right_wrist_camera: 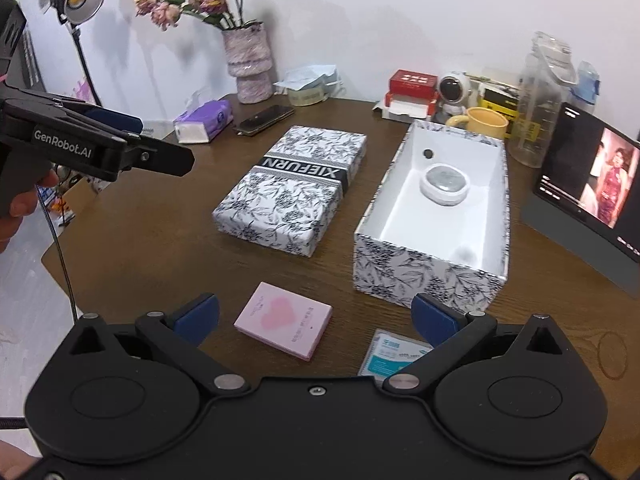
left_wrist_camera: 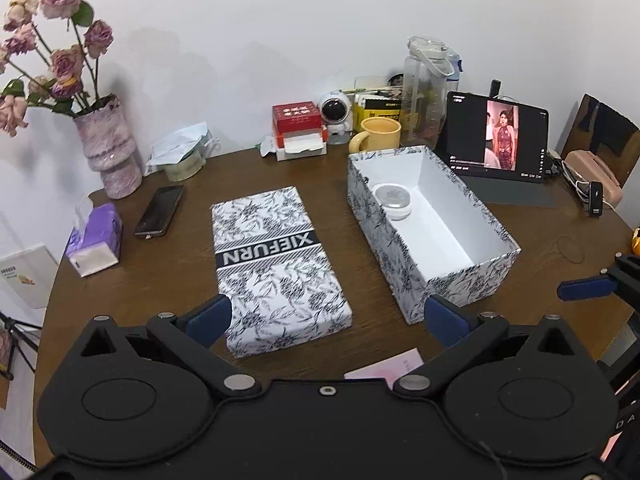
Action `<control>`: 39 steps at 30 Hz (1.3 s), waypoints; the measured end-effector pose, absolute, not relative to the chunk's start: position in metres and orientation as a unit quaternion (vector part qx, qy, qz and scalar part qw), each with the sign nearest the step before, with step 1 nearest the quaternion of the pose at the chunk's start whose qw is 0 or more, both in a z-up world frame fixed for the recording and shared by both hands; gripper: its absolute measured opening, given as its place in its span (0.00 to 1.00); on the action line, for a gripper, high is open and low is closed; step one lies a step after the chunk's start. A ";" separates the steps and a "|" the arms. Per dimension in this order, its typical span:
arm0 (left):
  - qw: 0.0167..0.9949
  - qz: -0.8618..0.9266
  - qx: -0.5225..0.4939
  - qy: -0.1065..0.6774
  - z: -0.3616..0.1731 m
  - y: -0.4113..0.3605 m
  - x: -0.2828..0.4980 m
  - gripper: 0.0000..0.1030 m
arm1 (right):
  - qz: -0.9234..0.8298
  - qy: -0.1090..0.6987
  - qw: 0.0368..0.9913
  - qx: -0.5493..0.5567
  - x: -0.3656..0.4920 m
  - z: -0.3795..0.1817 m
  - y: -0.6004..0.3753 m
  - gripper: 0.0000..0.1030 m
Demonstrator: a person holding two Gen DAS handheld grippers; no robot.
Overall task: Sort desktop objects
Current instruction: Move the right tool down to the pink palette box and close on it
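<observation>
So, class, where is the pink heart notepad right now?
In the right wrist view the pink heart notepad lies flat on the brown table, near its front edge, in front of the patterned box lid and just left of a blue-and-white packet.

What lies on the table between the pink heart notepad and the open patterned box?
Nothing: in the right wrist view, bare wooden table separates the pink heart notepad from the open patterned box. The small blue-and-white packet lies nearer the camera, outside that stretch.

Black left gripper (left_wrist_camera: pixel 327 322) and right gripper (right_wrist_camera: pixel 316 318) — blue pads, silver screws, "GenRobot.AI" lettering.
</observation>
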State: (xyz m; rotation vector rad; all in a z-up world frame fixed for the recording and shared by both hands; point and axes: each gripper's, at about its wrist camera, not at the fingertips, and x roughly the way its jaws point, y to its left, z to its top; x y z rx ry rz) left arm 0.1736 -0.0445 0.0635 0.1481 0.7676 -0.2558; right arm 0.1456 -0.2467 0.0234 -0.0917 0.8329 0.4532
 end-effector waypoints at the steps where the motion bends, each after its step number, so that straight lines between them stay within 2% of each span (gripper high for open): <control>1: 0.916 -0.121 0.072 0.375 0.062 -0.042 0.173 1.00 | 0.223 0.403 0.887 -0.048 0.148 0.022 -0.244 1.00; 8: 0.914 -0.100 0.069 0.387 0.053 -0.023 0.166 1.00 | 0.272 0.414 0.865 -0.082 0.166 0.012 -0.220 1.00; 13: 0.909 -0.093 0.064 0.401 0.043 -0.009 0.161 1.00 | 0.324 0.411 0.840 -0.147 0.178 -0.004 -0.195 1.00; 23: 0.891 -0.083 0.051 0.443 0.011 0.008 0.157 1.00 | 0.450 0.437 0.725 -0.283 0.210 -0.068 -0.150 1.00; 33: 0.873 -0.067 0.058 0.479 -0.021 0.005 0.149 1.00 | 0.523 0.447 0.611 -0.391 0.234 -0.110 -0.127 0.96; 39: 0.868 -0.060 0.039 0.491 -0.028 0.005 0.148 1.00 | 0.548 0.453 0.561 -0.424 0.238 -0.122 -0.123 0.87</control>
